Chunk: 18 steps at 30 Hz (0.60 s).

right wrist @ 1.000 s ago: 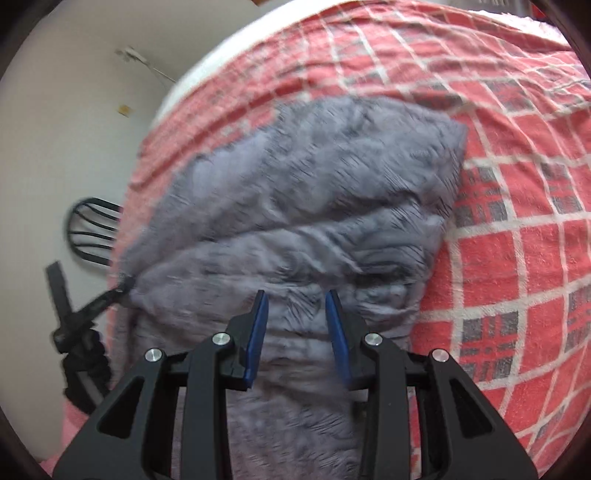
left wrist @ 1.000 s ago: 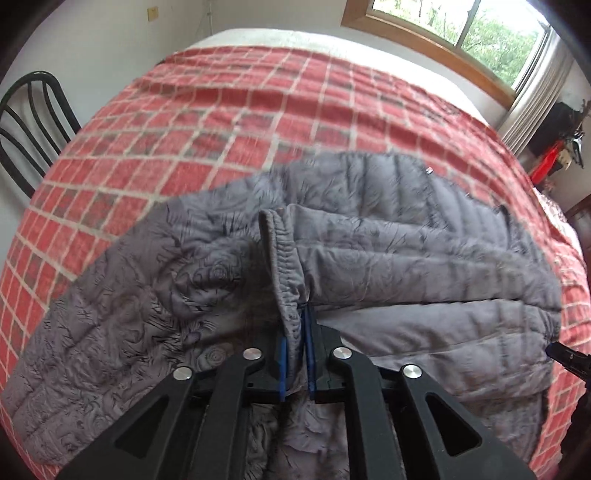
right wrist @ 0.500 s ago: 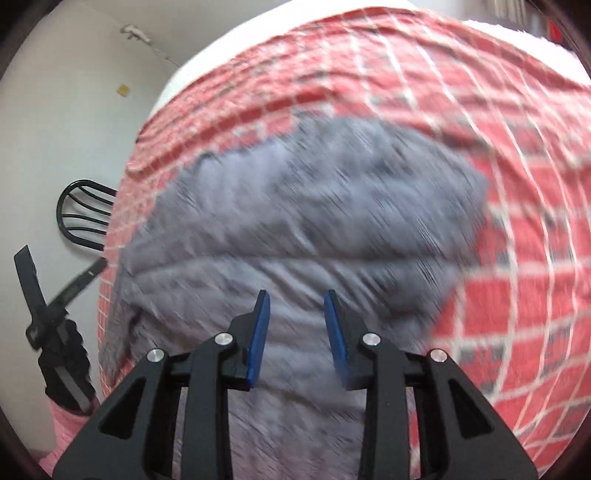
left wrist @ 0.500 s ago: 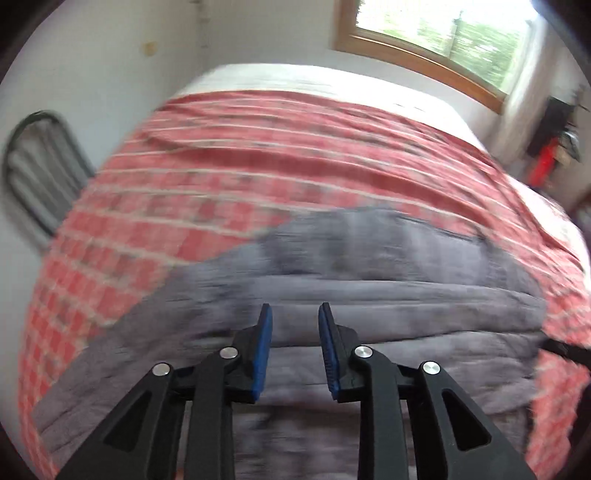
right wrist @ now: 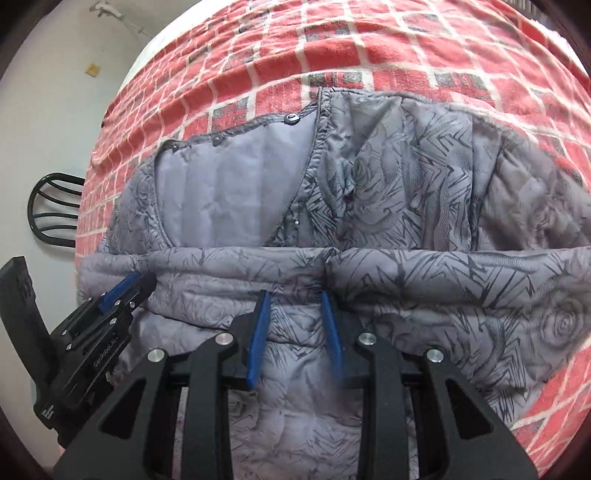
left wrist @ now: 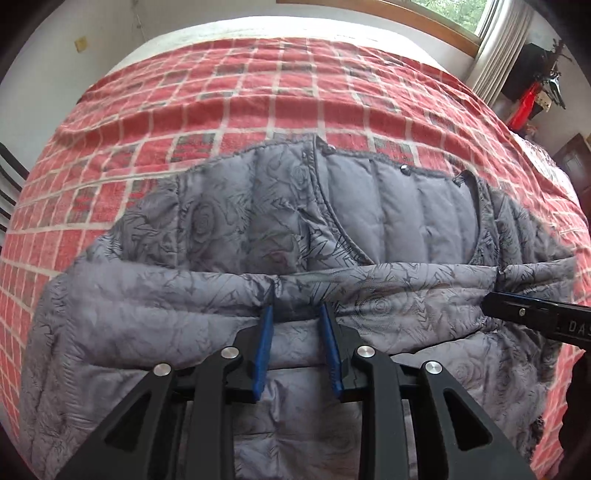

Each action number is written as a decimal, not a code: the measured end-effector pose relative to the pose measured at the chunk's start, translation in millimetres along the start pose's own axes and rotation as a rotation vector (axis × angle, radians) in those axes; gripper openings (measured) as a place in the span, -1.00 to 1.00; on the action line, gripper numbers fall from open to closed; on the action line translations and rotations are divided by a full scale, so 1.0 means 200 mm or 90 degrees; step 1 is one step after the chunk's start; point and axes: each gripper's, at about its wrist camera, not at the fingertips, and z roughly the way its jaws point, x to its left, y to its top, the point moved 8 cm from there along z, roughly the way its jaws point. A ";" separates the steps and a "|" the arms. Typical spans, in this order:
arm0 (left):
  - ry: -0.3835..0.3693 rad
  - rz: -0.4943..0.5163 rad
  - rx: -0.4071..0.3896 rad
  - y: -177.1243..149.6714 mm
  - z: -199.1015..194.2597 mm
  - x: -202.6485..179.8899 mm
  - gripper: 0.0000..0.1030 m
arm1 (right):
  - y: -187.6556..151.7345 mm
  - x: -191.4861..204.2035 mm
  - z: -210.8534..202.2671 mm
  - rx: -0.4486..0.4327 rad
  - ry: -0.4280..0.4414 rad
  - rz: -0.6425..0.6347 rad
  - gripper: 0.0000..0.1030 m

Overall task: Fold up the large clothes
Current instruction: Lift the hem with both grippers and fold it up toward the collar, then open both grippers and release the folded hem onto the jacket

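A grey quilted jacket (left wrist: 280, 229) with a rose print lies on the red checked bedspread (left wrist: 258, 92). Both sleeves are folded across its body in one band, their cuffs meeting near the middle. The pale lining shows at the open neck (left wrist: 399, 206). My left gripper (left wrist: 295, 310) is open, its blue pads either side of the sleeve band's near edge. My right gripper (right wrist: 295, 295) is open too, at the band where the cuffs meet. The jacket fills the right wrist view (right wrist: 406, 184). Each gripper shows in the other's view: the right one (left wrist: 535, 317), the left one (right wrist: 122, 288).
A black chair (right wrist: 55, 210) stands by the wall at the bed's left side. A window with a wooden frame (left wrist: 424, 22) and a curtain are beyond the bed's far right corner, with dark and red objects (left wrist: 528, 99) beside them.
My left gripper let go of the sleeve cuff it was pinching and opened. Both grippers pulled back, then came low to the folded sleeve band. The sleeve now lies flat across the jacket.
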 end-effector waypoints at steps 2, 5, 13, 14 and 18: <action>-0.003 -0.014 -0.023 -0.01 -0.12 0.02 -0.49 | -0.04 0.04 -0.08 -0.014 0.015 -0.013 -0.39; -0.026 0.003 -0.053 -0.06 -0.27 -0.02 -0.49 | -0.20 0.14 -0.20 -0.016 0.013 -0.063 -0.39; -0.011 0.041 0.010 -0.28 -0.05 -0.09 -0.47 | -0.43 0.10 0.01 0.037 -0.026 -0.071 -0.41; -0.010 0.048 0.003 -0.29 -0.03 -0.10 -0.47 | -0.43 0.10 0.04 0.027 -0.017 -0.072 -0.41; -0.019 0.029 0.009 -0.28 -0.03 -0.09 -0.47 | -0.43 0.09 0.04 0.019 0.004 -0.057 -0.41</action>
